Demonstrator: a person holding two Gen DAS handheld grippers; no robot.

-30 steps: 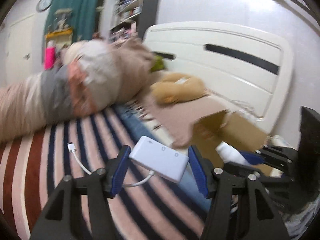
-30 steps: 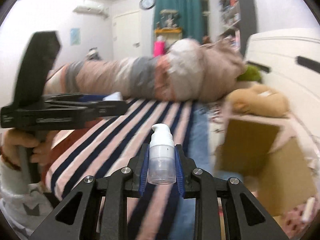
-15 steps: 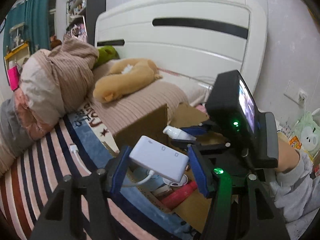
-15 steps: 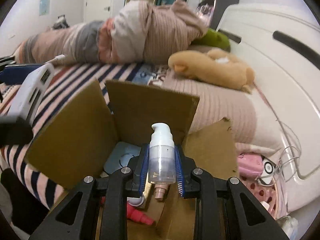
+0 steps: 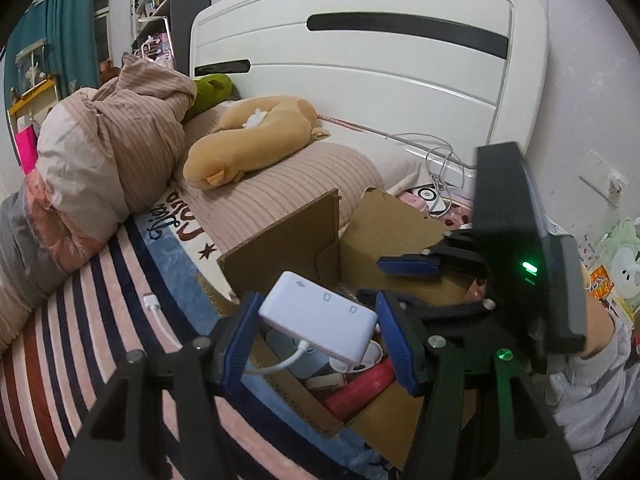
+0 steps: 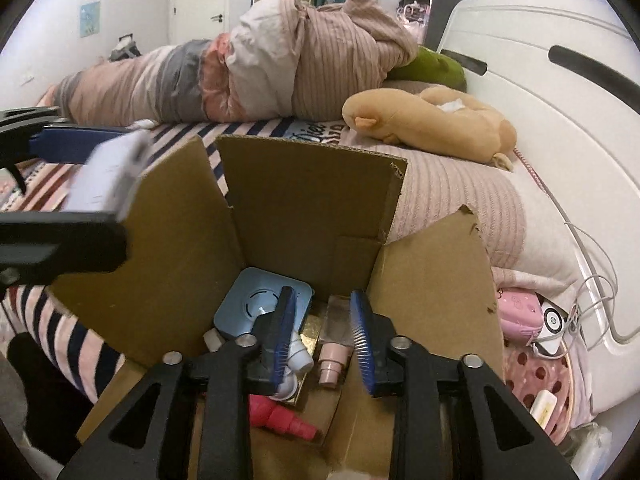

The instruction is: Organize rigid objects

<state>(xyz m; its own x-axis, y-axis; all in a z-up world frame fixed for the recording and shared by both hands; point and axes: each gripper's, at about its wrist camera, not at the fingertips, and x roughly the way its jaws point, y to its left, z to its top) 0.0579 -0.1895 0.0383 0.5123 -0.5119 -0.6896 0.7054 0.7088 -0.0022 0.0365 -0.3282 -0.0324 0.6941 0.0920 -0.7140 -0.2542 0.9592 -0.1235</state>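
My left gripper (image 5: 318, 334) is shut on a white adapter hub (image 5: 320, 322) with a short white cable, held above the near edge of an open cardboard box (image 5: 288, 240). The hub also shows blurred at the left of the right wrist view (image 6: 106, 176). My right gripper (image 6: 322, 340) is open and empty over the box (image 6: 308, 200). Below it in the box lie the white pump bottle (image 6: 294, 360), a blue square device (image 6: 260, 306), a pink-capped bottle (image 6: 334, 354) and a red bottle (image 6: 280, 416).
The box stands beside a bed with a striped sheet (image 5: 80, 320), a rolled duvet (image 6: 280, 56), a tan plush toy (image 5: 248, 140) and a white headboard (image 5: 360, 60). Pink items and white cables (image 6: 532, 316) lie to the right of the box.
My right gripper has opened and let go of the white pump bottle, which now lies in the box. My left gripper has moved the hub closer over the box.
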